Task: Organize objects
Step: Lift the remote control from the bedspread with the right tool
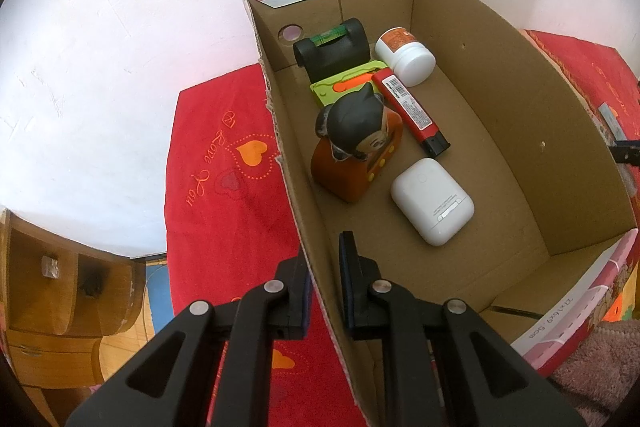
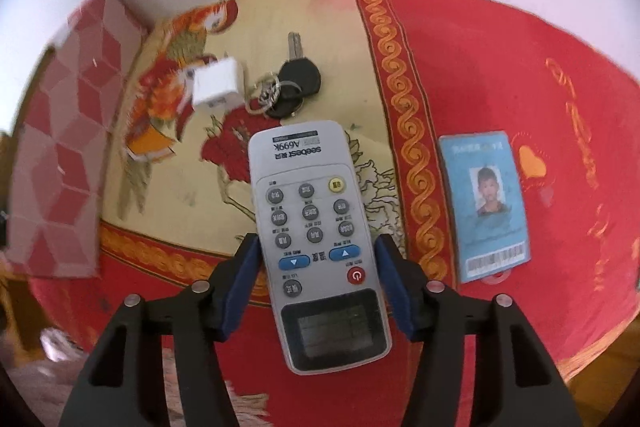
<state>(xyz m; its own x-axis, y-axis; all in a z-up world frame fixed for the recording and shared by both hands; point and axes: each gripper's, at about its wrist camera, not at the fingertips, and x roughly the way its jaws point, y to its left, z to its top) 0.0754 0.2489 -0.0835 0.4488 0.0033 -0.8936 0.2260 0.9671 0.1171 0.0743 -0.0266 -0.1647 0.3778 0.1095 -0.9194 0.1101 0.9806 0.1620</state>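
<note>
Remote control [image 2: 320, 239]: grey handset with a small screen at the near end, held lengthwise between the pads of the right gripper [image 2: 316, 281], above the red cloth [image 2: 500, 75] and apart from the things lying on it.
Right gripper: closed onto the remote's two long sides, blue pads pressing the button section.
Keys [image 2: 294, 83]: beyond the remote's far end, black-headed key with a ring, lying on the cloth's yellow embroidered panel.
White adapter [image 2: 218, 85]: just left of the keys, blurred.
ID card [image 2: 486, 205]: right of the remote, blue, flat on the red cloth, barcode at its near edge.
Cardboard box [image 1: 520, 131]: left of the remote in the right wrist view, seen only as a patterned pink wall; open-topped in the left wrist view.
Left gripper [image 1: 324, 279]: narrow gap, one finger inside and one outside the box's left wall; contact with the wall cannot be judged.
Box contents: white case [image 1: 432, 201] nearest, orange toy figure [image 1: 354, 151] to its left, red tester pen [image 1: 408, 107] beyond, white bottle [image 1: 406, 57], green cutter [image 1: 344, 85] and black level [image 1: 332, 51] at the far end.
Wooden drawers [image 1: 60, 287]: left of the box, below the cloth.
</note>
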